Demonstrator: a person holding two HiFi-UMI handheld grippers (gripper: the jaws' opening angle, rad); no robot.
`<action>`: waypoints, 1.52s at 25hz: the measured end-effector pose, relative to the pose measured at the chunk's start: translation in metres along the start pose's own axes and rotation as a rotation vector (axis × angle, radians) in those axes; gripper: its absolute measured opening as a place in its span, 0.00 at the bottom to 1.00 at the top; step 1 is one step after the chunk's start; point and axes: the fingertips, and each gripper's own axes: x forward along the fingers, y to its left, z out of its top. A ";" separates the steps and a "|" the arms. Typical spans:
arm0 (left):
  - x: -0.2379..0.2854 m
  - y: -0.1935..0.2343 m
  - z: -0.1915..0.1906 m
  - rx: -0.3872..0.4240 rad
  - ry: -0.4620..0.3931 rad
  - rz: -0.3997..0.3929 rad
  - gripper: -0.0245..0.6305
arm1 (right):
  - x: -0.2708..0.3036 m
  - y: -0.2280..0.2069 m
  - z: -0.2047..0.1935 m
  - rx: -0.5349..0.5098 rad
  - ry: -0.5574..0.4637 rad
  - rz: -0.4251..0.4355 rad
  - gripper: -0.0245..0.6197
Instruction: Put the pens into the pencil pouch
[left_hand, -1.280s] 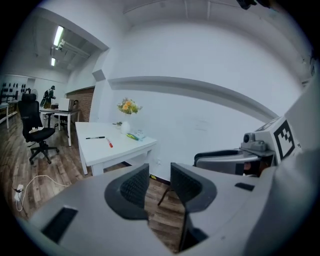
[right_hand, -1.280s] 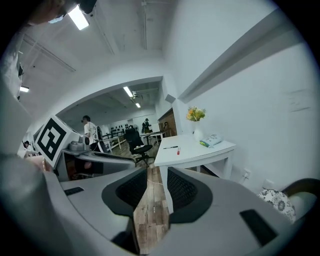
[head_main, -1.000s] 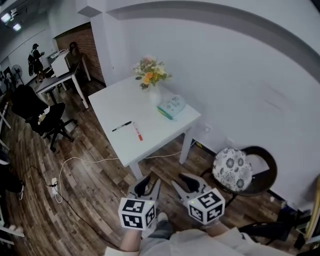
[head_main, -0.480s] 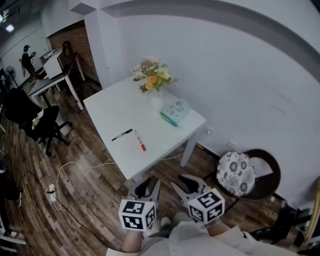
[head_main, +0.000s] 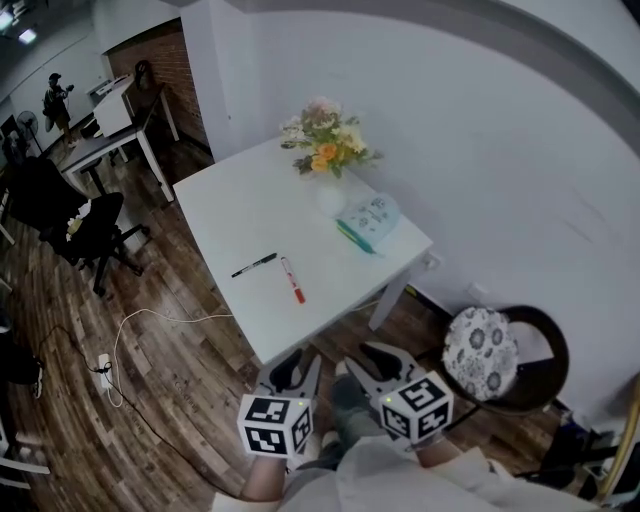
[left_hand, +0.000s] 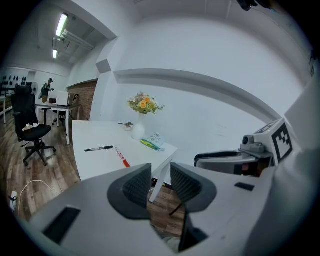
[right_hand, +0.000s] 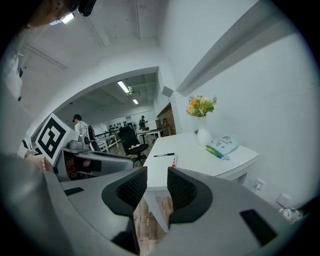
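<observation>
On the white table (head_main: 240, 215) lie a black pen (head_main: 254, 265) and a red pen (head_main: 293, 280), side by side near the front edge. A pale blue-green pencil pouch (head_main: 369, 220) rests at the table's right side, beside a white vase of flowers (head_main: 328, 160). Both grippers hang in the air short of the table, over the wooden floor. My left gripper (head_main: 296, 372) and right gripper (head_main: 372, 362) are open, with nothing between their jaws. The left gripper view shows the black pen (left_hand: 99, 148), red pen (left_hand: 122, 157) and pouch (left_hand: 152, 142) beyond the gripper (left_hand: 160, 181). In the right gripper view, the gripper (right_hand: 157, 186) faces the pens (right_hand: 174, 161) and pouch (right_hand: 222, 146).
A chair with a floral cushion (head_main: 480, 352) stands right of the table. A black office chair (head_main: 85, 225) and another desk (head_main: 110, 140) are at the left. A white cable (head_main: 150, 320) and power strip (head_main: 104, 365) lie on the floor. A person (head_main: 55, 95) stands far off.
The table has come closer and shifted right in the head view. Both grippers keep their open pose below it.
</observation>
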 end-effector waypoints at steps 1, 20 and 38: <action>0.004 0.004 0.002 -0.003 0.002 0.003 0.22 | 0.006 -0.003 0.003 -0.002 0.002 0.005 0.22; 0.126 0.075 0.096 -0.019 -0.003 0.080 0.22 | 0.120 -0.106 0.089 -0.053 0.007 0.094 0.22; 0.187 0.097 0.111 -0.091 0.025 0.173 0.22 | 0.178 -0.158 0.117 -0.111 0.054 0.244 0.22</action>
